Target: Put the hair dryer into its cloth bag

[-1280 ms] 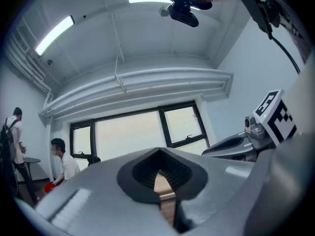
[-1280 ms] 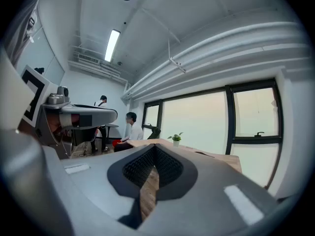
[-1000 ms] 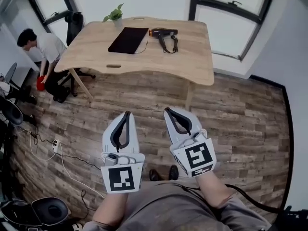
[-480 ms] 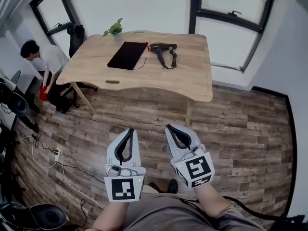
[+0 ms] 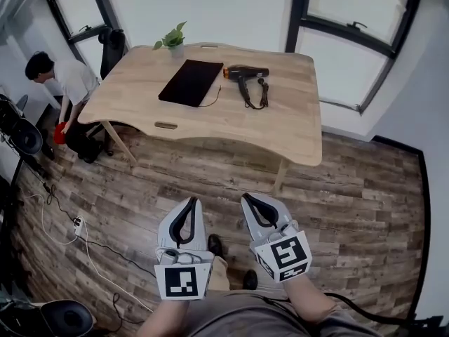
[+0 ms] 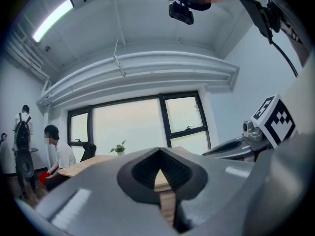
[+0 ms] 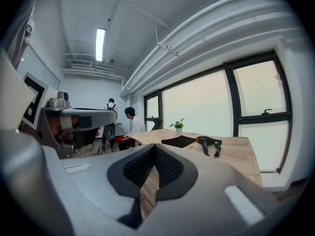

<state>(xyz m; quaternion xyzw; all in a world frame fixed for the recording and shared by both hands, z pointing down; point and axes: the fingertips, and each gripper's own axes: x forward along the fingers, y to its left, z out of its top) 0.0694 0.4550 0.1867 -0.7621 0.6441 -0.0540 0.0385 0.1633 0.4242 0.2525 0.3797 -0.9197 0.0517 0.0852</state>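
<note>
One wooden desk (image 5: 280, 125) sits nearer and larger in the head view than a second ago; the person has stepped toward it, so this is the approach and no grasp has begun. Left gripper (image 5: 188, 203) and right gripper (image 5: 250, 201) have dropped lower in the view. Both are out over the floor, well short of the desk's near edge, with fingers together and nothing between them on either side. They'd likely need to open before any pickup. Black cloth bag (image 5: 191, 82) lies flat on the desk, toward its far edge, untouched. Hair dryer (image 5: 245, 73) also lies on the desk near its far edge, mid-width, not bagged. Its barrel's long axis runs roughly along the desk's far edge, orange nozzle end pointing at the bag, handle angled back toward the desk's near edge, cord bunched beside the handle.
</note>
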